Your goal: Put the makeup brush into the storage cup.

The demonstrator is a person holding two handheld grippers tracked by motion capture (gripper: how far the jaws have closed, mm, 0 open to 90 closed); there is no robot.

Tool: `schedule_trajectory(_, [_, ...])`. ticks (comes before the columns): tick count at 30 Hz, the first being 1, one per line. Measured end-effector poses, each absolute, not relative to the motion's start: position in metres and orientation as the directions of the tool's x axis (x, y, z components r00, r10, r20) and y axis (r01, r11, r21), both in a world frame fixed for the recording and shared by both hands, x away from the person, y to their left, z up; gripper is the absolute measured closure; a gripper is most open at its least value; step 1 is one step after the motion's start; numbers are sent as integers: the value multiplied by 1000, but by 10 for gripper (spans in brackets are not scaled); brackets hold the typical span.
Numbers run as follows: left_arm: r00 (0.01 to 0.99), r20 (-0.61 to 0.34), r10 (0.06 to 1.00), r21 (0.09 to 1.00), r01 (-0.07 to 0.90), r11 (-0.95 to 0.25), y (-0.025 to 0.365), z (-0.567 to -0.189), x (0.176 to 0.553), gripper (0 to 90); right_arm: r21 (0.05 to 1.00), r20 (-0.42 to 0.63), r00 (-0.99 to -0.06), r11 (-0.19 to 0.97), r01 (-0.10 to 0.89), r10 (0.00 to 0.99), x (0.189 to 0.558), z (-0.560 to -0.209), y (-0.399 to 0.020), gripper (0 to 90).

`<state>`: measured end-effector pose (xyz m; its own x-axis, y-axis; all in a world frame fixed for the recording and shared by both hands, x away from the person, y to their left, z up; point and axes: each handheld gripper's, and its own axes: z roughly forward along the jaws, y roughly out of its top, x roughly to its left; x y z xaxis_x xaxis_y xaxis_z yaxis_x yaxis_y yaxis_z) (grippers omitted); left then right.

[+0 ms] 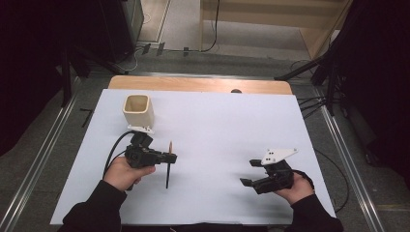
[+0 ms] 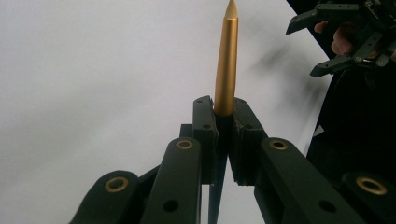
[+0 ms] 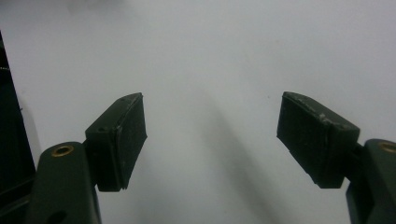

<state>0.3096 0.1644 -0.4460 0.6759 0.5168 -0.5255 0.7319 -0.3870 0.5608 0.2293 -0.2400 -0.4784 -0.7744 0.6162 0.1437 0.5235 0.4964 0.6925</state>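
My left gripper point(image 1: 172, 157) is shut on a pen point(image 1: 168, 166) with a gold upper part and a dark lower part; the pen stands across the jaws over the white table. In the left gripper view the gold shaft of the pen point(image 2: 226, 65) rises from between the closed jaws of that gripper point(image 2: 223, 122), its pointed end up. My right gripper point(image 1: 250, 172) is held near the table's front right, its jaws wide apart with nothing between them. The right gripper view has its gripper point(image 3: 210, 135) open over bare white table. A cream square cup point(image 1: 138, 110) stands at the back left, beyond the left gripper.
The white table top point(image 1: 217, 130) has a wooden strip point(image 1: 200, 84) along its far edge. Metal rails run along both sides on the floor. Cables and dark stands lie beyond the table at the back and right. In the left gripper view the right gripper point(image 2: 322, 44) shows at top right.
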Motion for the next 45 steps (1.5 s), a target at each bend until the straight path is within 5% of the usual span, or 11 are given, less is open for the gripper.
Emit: schedule_trajectory(45, [658,-476,583,592,730,-342,200,-427,320,833,675,166,-745,477,563,646,230,-482,-248,248])
